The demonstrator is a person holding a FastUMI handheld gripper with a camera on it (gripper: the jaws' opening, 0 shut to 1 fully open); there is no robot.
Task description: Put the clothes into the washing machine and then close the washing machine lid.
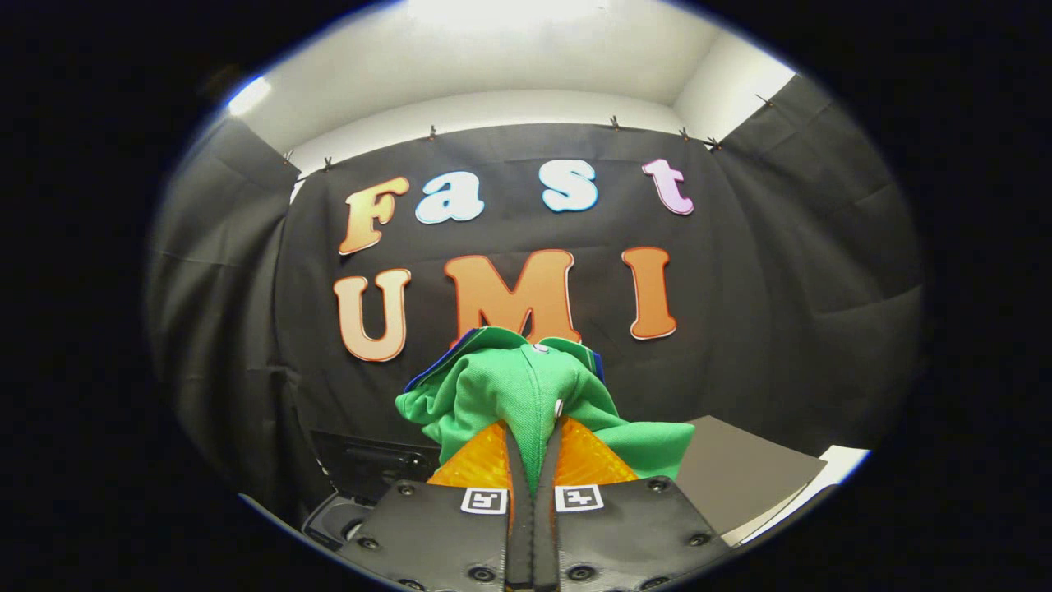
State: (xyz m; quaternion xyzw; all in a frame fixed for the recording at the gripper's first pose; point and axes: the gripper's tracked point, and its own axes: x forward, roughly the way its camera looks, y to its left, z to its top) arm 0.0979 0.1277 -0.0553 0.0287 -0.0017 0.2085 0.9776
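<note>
Black cloth walls close the booth on the far side, under a white ceiling. Nearest, the gripper [532, 448] is closed tight, both fingers pinching a fold of the green garment [514, 390], which hangs lifted just ahead of them, clear of any surface. Low and left, beyond the fingers, sits a dark appliance [362, 485], probably the washing machine. Low right lies a grey panel [740, 477], possibly its lid. Judgement: garment collected; loading and lid closing remain outstanding.
</note>
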